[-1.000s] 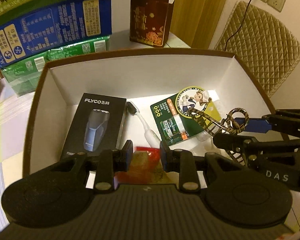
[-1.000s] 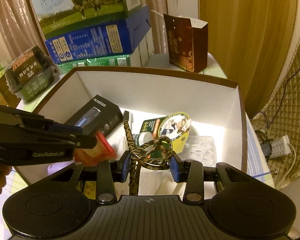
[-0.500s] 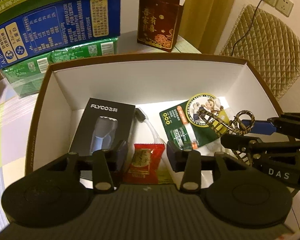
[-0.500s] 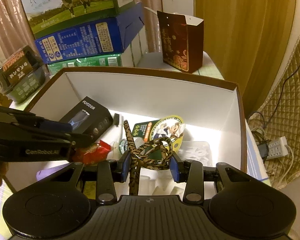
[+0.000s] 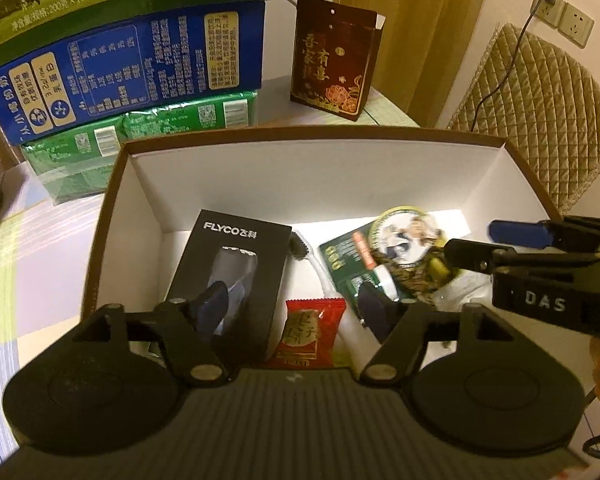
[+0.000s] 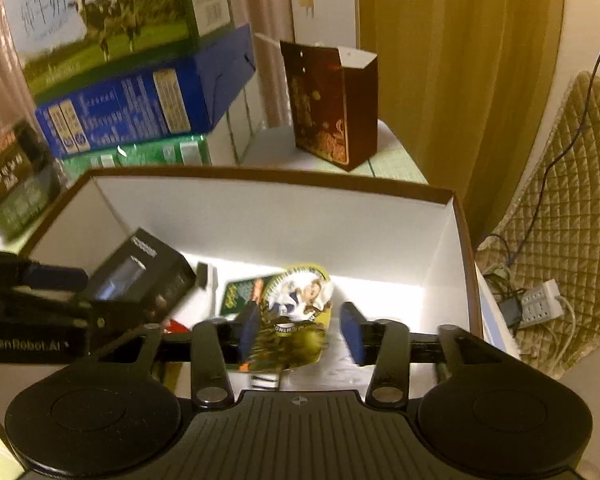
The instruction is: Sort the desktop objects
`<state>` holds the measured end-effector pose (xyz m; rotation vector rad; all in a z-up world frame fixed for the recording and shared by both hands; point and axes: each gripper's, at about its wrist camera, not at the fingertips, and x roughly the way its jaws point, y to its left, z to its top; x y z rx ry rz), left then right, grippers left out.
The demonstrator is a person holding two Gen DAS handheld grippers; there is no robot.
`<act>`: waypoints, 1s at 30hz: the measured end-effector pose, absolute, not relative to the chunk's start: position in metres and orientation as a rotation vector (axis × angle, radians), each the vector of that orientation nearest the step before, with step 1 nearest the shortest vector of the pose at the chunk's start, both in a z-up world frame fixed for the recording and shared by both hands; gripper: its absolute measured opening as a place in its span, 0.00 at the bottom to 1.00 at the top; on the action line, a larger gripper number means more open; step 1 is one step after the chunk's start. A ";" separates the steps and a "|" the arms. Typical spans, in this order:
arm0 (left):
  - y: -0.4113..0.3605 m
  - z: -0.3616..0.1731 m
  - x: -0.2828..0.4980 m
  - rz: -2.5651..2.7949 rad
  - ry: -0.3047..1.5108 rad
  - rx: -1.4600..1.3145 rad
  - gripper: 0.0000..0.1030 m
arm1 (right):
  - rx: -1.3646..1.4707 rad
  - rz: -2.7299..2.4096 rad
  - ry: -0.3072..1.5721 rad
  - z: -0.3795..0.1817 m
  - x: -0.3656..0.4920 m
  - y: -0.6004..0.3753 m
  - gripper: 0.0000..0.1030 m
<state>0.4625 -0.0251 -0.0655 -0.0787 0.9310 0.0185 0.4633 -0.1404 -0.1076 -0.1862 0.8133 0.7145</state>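
Note:
A brown box with white inner walls (image 5: 324,184) holds a black FLYCO shaver box (image 5: 232,276), a white toothbrush (image 5: 312,260), a red snack packet (image 5: 310,334), a green card pack (image 5: 364,256) and a leopard-print strap (image 5: 408,276). My left gripper (image 5: 296,308) is open above the red packet, which lies loose on the box floor. My right gripper (image 6: 300,328) is open over the green pack (image 6: 288,300); the strap (image 6: 296,344) lies blurred beneath it. The right gripper also shows at the right in the left wrist view (image 5: 476,244).
Stacked milk cartons, blue (image 5: 132,68) over green (image 5: 140,136), stand behind the box at the left. A dark red gift bag (image 5: 332,68) stands behind it. A quilted cushion (image 5: 540,112) and a power strip (image 6: 540,304) are at the right.
My left gripper opened and let the red packet drop into the box. My right gripper opened and released the leopard-print strap, which fell onto the green pack.

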 end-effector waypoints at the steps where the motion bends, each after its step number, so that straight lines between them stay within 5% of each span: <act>1: -0.025 -0.063 0.460 0.019 0.924 -0.074 0.70 | -0.181 0.723 0.798 -0.104 0.461 -0.143 0.67; 9: -0.024 -0.044 0.438 0.041 0.865 -0.038 0.89 | -0.188 0.780 0.784 -0.089 0.438 -0.163 0.97; 30: -0.038 0.010 0.348 0.161 0.756 -0.008 0.99 | -0.158 0.784 0.789 -0.062 0.362 -0.207 0.98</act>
